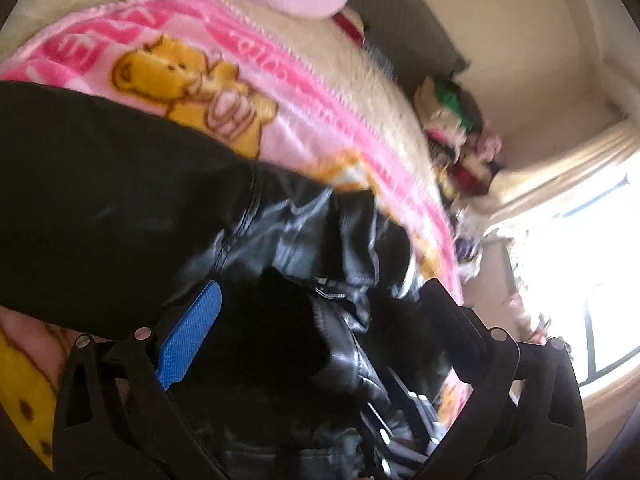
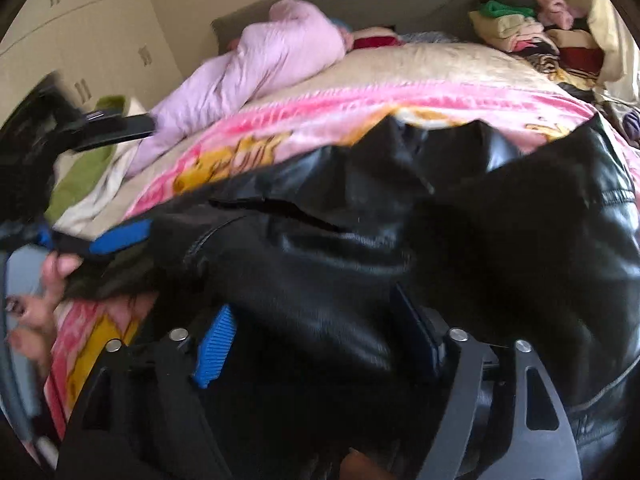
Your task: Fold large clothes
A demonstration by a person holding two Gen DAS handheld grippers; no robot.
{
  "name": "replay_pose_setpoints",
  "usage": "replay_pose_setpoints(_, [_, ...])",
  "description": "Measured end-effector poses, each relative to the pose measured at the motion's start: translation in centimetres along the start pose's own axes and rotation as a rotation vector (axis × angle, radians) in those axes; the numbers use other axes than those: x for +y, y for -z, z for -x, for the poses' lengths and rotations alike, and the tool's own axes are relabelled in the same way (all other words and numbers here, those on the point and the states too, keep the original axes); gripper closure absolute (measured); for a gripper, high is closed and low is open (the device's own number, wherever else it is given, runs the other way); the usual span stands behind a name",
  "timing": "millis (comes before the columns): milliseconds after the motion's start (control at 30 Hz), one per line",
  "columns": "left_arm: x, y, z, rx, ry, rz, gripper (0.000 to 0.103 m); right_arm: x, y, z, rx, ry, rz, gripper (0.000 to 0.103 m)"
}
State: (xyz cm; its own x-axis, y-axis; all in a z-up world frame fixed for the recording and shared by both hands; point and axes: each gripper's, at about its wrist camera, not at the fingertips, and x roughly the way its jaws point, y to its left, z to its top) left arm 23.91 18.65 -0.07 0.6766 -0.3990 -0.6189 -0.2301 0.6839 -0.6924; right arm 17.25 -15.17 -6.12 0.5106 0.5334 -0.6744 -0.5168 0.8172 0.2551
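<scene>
A black leather jacket [image 1: 120, 200] lies bunched on a pink bear-print blanket [image 1: 224, 80]. In the left wrist view my left gripper [image 1: 320, 320] has its blue-padded fingers [image 1: 192, 336] spread wide, with jacket folds lying between them. In the right wrist view the jacket [image 2: 520, 248] fills the foreground. My right gripper [image 2: 316, 332] also stands wide, with a thick fold of leather between its pads [image 2: 216, 344]. The left gripper [image 2: 116, 236] shows at the left edge of the right wrist view, against the jacket's edge, with a hand beside it.
A pink padded garment [image 2: 256, 60] lies at the head of the bed. A pile of folded clothes [image 2: 528, 32] sits at the far right corner. A green and white cloth [image 2: 80, 176] lies on the left. A bright window [image 1: 580, 272] is on the right.
</scene>
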Motion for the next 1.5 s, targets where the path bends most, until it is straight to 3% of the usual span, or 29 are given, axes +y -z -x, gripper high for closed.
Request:
replay_pose_setpoints(67, [-0.2,0.4,-0.8,0.039,-0.013,-0.023,0.009,-0.5,0.8,2.4,-0.053,-0.054,-0.012,0.007])
replay_pose_setpoints(300, [0.4,2.0,-3.6,0.146,-0.089,-0.038,0.012,-3.7,3.1,8.8,-0.151,-0.058,-0.122,0.006])
replay_pose_setpoints(400, [0.4,2.5,-4.7,0.160,-0.095,-0.048,0.037,-5.1,3.8,10.4,-0.174,-0.032,-0.162,0.006])
replay_pose_setpoints(467, [0.2,2.9,-5.5,0.171,-0.096,-0.064,0.060,-6.2,4.3,11.7,-0.202,-0.001,-0.190,0.006])
replay_pose_setpoints(500, [-0.2,3.1,-5.9,0.164,-0.130,-0.093,0.062,-6.8,4.5,12.1,-0.207,0.015,-0.203,0.006])
replay_pose_setpoints(533, [-0.5,3.1,-6.0,0.147,-0.160,-0.122,0.077,-7.5,4.8,12.6,-0.212,0.033,-0.219,0.006])
replay_pose_setpoints(600, [-1.3,3.1,-5.7,0.119,-0.154,-0.158,0.085,-8.8,5.1,13.4,-0.223,0.060,-0.246,0.006])
replay_pose_setpoints(633, [-1.7,2.8,-5.1,0.100,-0.133,-0.165,0.095,-9.5,5.3,13.8,-0.229,0.080,-0.259,0.006])
replay_pose_setpoints(733, [-4.1,2.0,-1.0,-0.037,-0.051,-0.212,0.103,-11.4,5.5,14.9,-0.238,0.150,-0.277,0.006])
replay_pose_setpoints(833, [-6.1,1.7,3.3,-0.162,-0.004,-0.281,0.103,-13.3,4.9,15.3,-0.235,0.239,-0.287,0.006])
replay_pose_setpoints(900, [-6.1,1.7,4.1,-0.182,-0.024,-0.296,0.103,-14.5,4.3,15.0,-0.223,0.280,-0.301,0.006])
replay_pose_setpoints(1067, [-4.0,2.1,1.2,-0.125,-0.150,-0.309,0.103,-18.6,1.5,12.4,-0.168,0.382,-0.379,0.006])
replay_pose_setpoints(1200, [-2.0,2.1,-1.3,-0.067,-0.227,-0.296,0.103,-23.0,-0.7,8.8,-0.113,0.400,-0.464,0.007])
replay_pose_setpoints(1300, [-1.4,1.9,-0.9,-0.068,-0.198,-0.268,0.103,-25.7,-1.6,5.7,-0.044,0.376,-0.498,0.007])
replay_pose_setpoints(1367, [-2.0,1.7,0.0,-0.091,-0.159,-0.279,0.103,-27.1,-1.4,3.9,-0.008,0.303,-0.542,0.021])
replay_pose_setpoints(1400, [-2.3,1.7,0.2,-0.092,-0.144,-0.290,0.103,-27.5,-1.2,3.4,-0.005,0.229,-0.567,0.055])
replay_pose_setpoints(1433, [-2.6,1.7,0.2,-0.092,-0.133,-0.296,0.103,-27.8,-1.0,3.7,-0.037,0.168,-0.592,0.082])
replay_pose_setpoints(1500, [-2.8,1.8,0.1,-0.092,-0.136,-0.315,0.103,-27.9,-1.0,4.8,-0.105,0.213,-0.571,0.093])
